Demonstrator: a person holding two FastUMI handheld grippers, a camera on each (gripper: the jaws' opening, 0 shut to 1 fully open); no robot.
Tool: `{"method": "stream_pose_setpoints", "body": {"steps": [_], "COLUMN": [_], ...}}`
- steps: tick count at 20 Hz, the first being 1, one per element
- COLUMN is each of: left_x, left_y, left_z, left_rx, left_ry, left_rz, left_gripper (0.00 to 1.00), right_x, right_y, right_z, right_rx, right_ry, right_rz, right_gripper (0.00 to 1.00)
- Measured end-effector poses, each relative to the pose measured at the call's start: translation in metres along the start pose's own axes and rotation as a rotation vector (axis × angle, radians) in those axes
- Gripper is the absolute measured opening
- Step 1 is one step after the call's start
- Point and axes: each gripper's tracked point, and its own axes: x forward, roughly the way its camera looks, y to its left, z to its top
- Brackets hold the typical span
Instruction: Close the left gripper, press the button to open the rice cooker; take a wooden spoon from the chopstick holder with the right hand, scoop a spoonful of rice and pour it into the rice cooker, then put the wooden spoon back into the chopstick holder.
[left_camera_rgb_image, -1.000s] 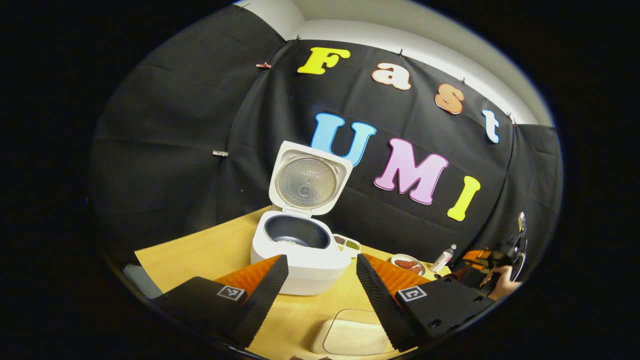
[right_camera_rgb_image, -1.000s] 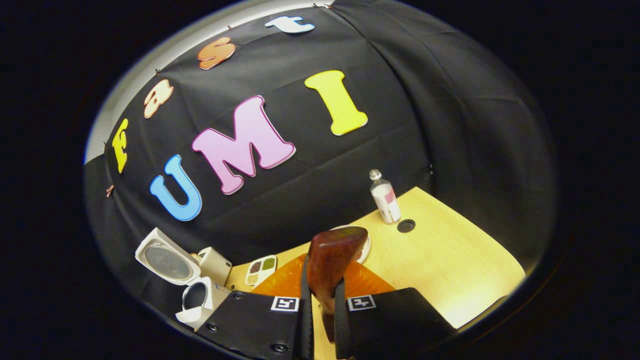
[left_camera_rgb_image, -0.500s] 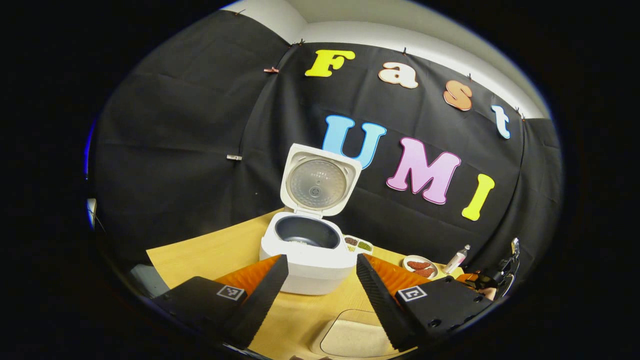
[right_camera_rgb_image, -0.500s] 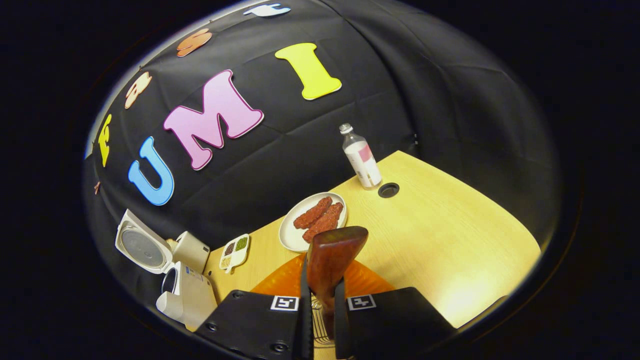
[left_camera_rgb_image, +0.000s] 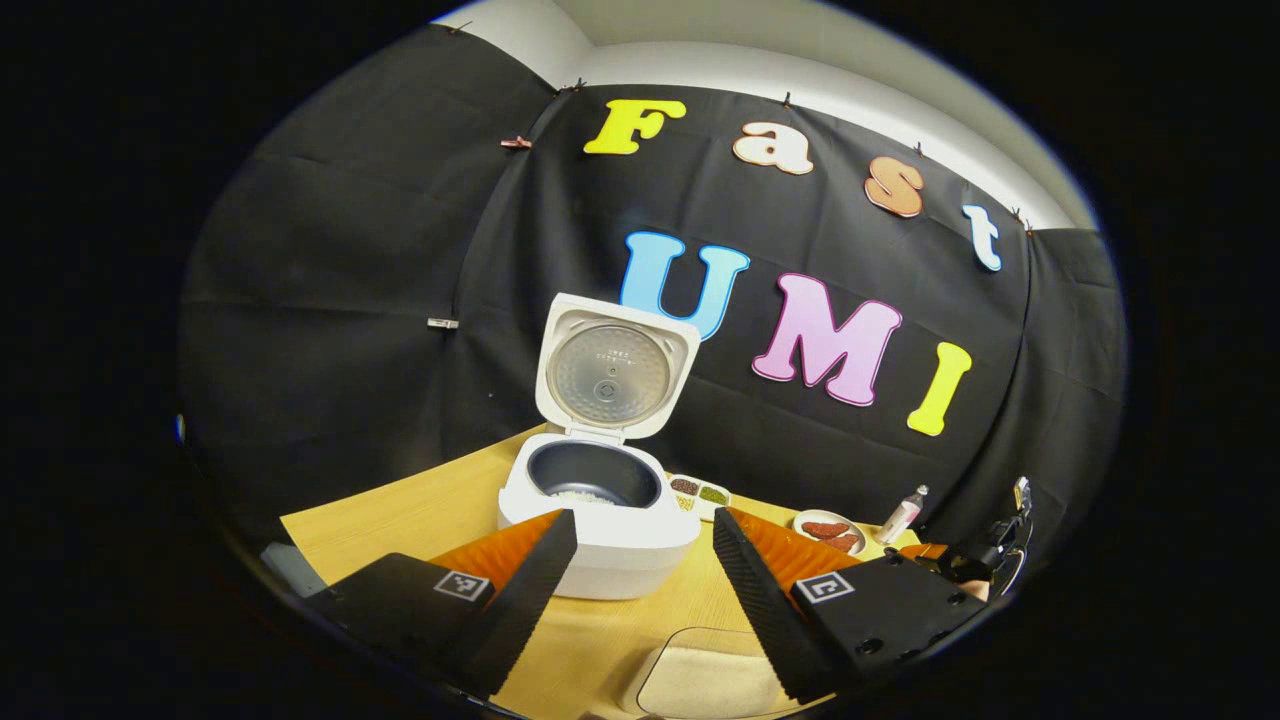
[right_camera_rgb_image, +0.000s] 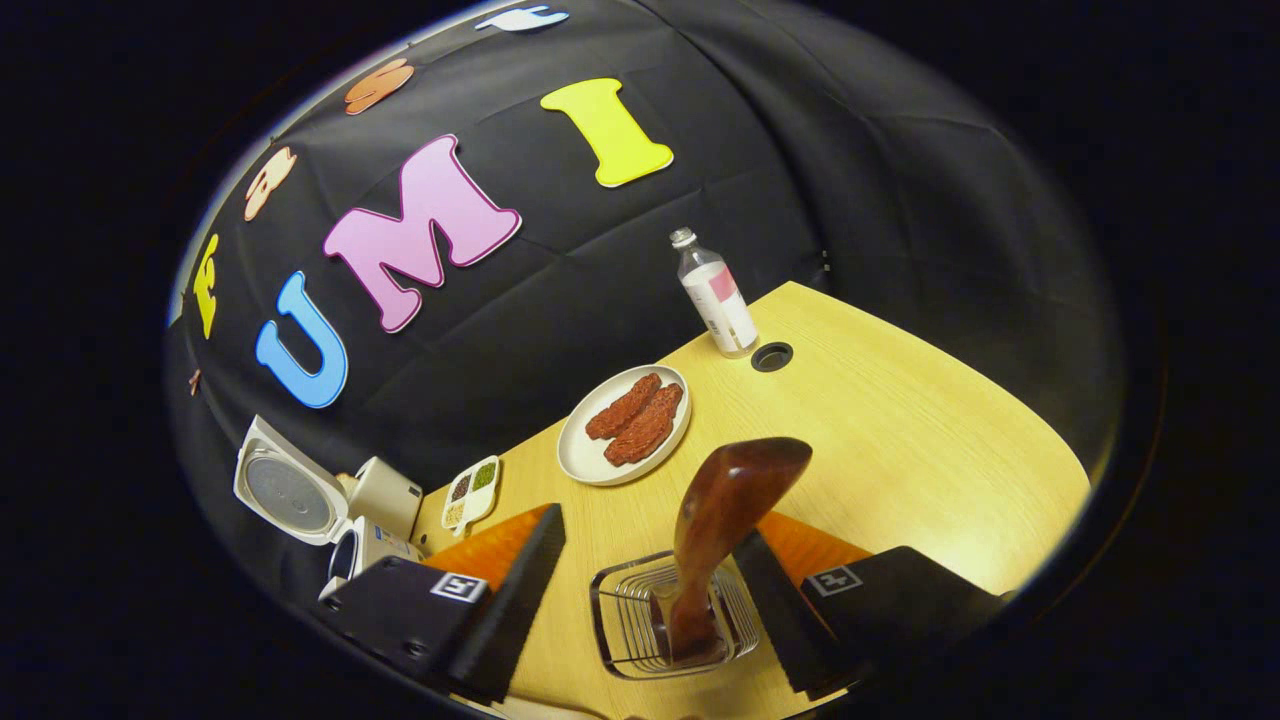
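Right tongs (right_camera_rgb_image: 650, 575) spread wide around wooden spoon (right_camera_rgb_image: 715, 530), which stands tilted in the wire chopstick holder (right_camera_rgb_image: 620, 625) on the worktop (right_camera_rgb_image: 900, 440). Risk: spoon leans toward one finger; careless withdrawal could snag it and tip the light holder. Left tongs (left_camera_rgb_image: 640, 560) gape, empty, before the open rice cooker (left_camera_rgb_image: 600, 490).

No readable text, labels or numbers

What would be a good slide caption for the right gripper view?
Open hand-held gripper around the wooden spoon leaning in the wire chopstick holder.
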Motion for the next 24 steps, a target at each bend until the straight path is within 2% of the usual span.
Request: {"method": "stream_pose_setpoints", "body": {"steps": [1, 3, 5, 8, 11, 14, 16, 18, 24], "left_x": [0.002, 0.006, 0.008, 0.018, 0.037, 0.064, 0.088, 0.117, 0.209], "left_y": [0.0, 0.001, 0.005, 0.023, 0.04, 0.058, 0.069, 0.085, 0.077], "left_z": [0.005, 0.017, 0.033, 0.056, 0.079, 0.135, 0.172, 0.2, 0.265], "left_rx": [0.006, 0.003, -0.041, -0.05, -0.075, -0.121, -0.086, -0.023, 0.142], "left_ry": [-0.004, -0.012, -0.017, -0.024, 0.025, -0.021, -0.062, -0.072, -0.086], "left_rz": [-0.014, -0.037, -0.063, -0.047, -0.041, -0.034, -0.016, 0.042, 0.056], "left_gripper": [0.95, 0.95, 0.95, 0.95, 0.95, 0.95, 0.94, 0.94, 0.95], "right_x": [-0.006, -0.018, -0.034, -0.059, -0.09, -0.124, -0.145, -0.165, -0.196], "right_y": [-0.001, -0.002, -0.003, -0.011, -0.017, -0.02, -0.022, -0.018, 0.006], "right_z": [0.001, 0.005, 0.01, 0.018, 0.021, 0.011, 0.003, -0.009, -0.023], "right_rx": [-0.024, -0.064, -0.075, -0.088, -0.122, -0.173, -0.215, -0.226, -0.325], "right_ry": [-0.006, -0.024, -0.035, -0.058, -0.078, -0.08, -0.079, -0.057, -0.06], "right_rz": [-0.012, -0.037, -0.057, -0.094, -0.125, -0.144, -0.157, -0.157, -0.131], "right_gripper": [0.98, 0.98, 0.98, 0.98, 0.98, 0.98, 0.98, 0.99, 0.99]}}
